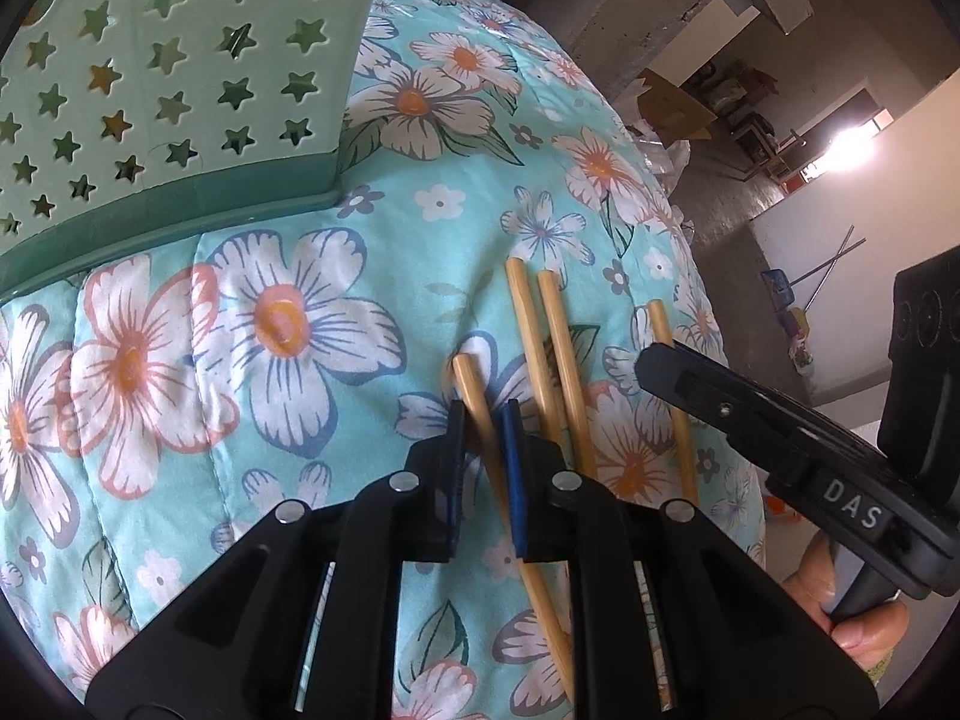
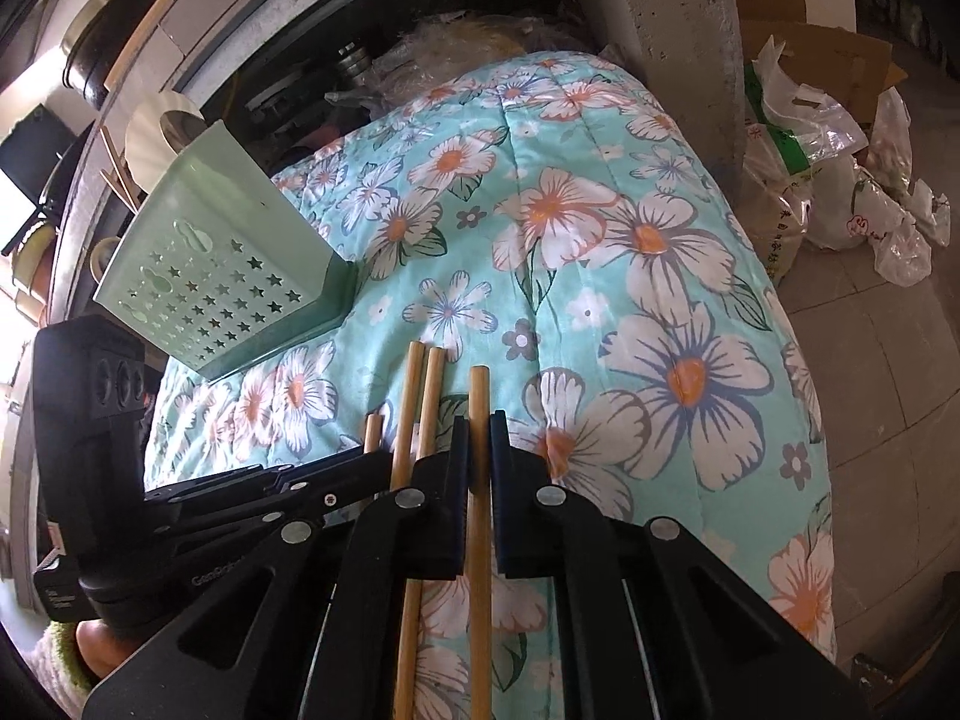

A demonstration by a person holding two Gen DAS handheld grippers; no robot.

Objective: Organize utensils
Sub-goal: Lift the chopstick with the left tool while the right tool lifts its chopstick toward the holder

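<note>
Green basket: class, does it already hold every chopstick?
No: four chopsticks lie on the floral quilt outside the green basket.

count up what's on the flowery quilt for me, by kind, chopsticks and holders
Chopsticks: 4
Green utensil holder: 1
Total: 5, all on the quilt

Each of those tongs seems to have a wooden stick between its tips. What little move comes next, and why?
Probably a lift: the left tongs grip one chopstick and the right tongs grip another, both low over the quilt. Raising them clears the two loose chopsticks before heading to the green holder.
</note>
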